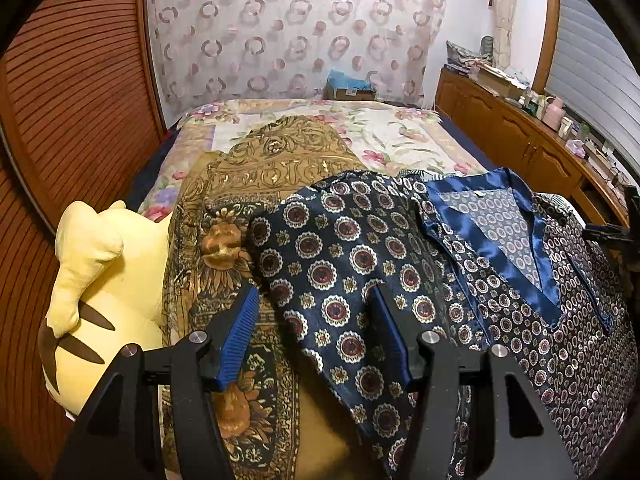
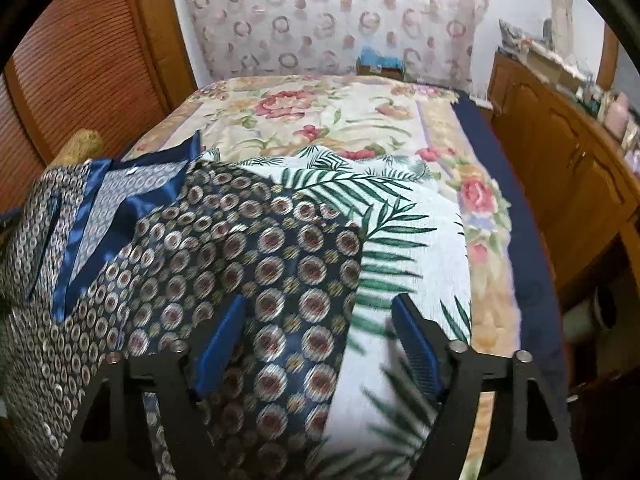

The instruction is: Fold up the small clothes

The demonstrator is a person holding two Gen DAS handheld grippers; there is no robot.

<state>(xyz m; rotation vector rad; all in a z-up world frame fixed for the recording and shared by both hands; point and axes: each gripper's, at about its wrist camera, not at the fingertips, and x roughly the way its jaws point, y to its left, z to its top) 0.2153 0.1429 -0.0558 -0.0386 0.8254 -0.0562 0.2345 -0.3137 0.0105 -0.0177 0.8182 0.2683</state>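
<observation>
Both grippers, left [image 1: 316, 334] and right [image 2: 320, 340], hung apart-jawed over the navy medallion-print satin shirt's [image 1: 500, 280] sleeves, apparently poised to pinch and fold them inward.

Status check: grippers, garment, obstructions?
Left gripper and right gripper open, nothing held. Navy medallion-print satin shirt spread flat, unfolded. Yellow plush toy alongside, clear.

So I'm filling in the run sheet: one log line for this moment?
stage: sleeves out flat | left tool: open over shirt sleeve | right tool: open over other sleeve | shirt on bed
</observation>
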